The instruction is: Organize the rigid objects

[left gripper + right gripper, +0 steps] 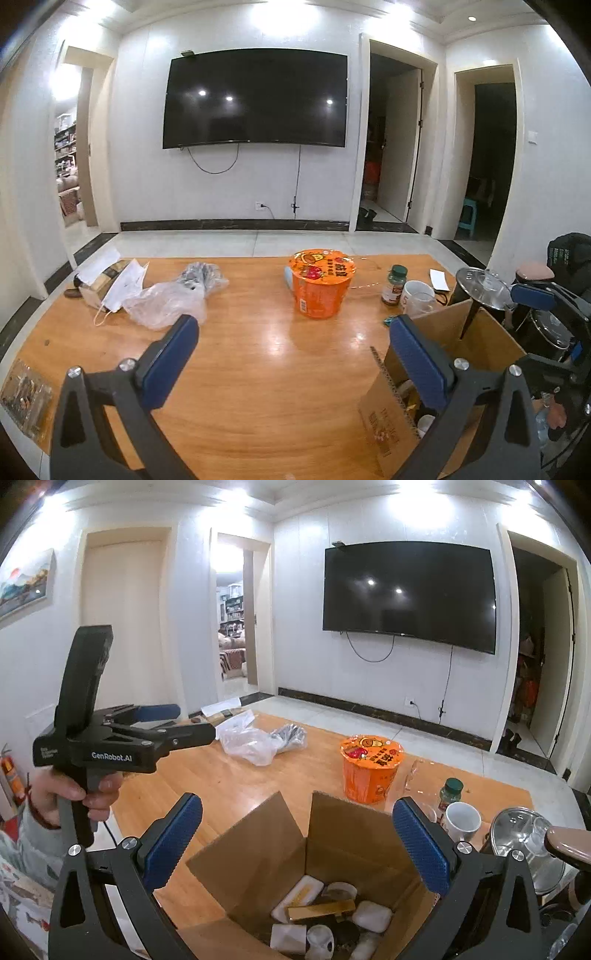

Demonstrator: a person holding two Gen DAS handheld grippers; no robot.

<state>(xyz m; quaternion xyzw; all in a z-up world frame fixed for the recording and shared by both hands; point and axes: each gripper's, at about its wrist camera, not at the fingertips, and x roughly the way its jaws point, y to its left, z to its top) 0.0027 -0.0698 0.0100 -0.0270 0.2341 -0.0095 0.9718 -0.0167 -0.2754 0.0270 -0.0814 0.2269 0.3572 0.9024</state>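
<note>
An open cardboard box (258, 856) stands on the wooden table (229, 775) and holds several white and gold items (321, 910). My right gripper (295, 830) is open and empty, held above the box mouth. My left gripper (295, 343) is open and empty over the table's middle; its body (122, 746) shows at the left of the right wrist view. The box (439, 350) sits at the right in the left wrist view. An orange instant-noodle bowl (322, 284) (371, 768), a green-capped jar (394, 285) (448, 794) and a white mug (417, 297) (461, 821) stand beyond the box.
A clear plastic bag (166, 302) and papers with a face mask (114, 284) lie at the far left. A steel pot with a glass lid (524, 845) stands right of the box. A packet (26, 398) lies at the near left edge.
</note>
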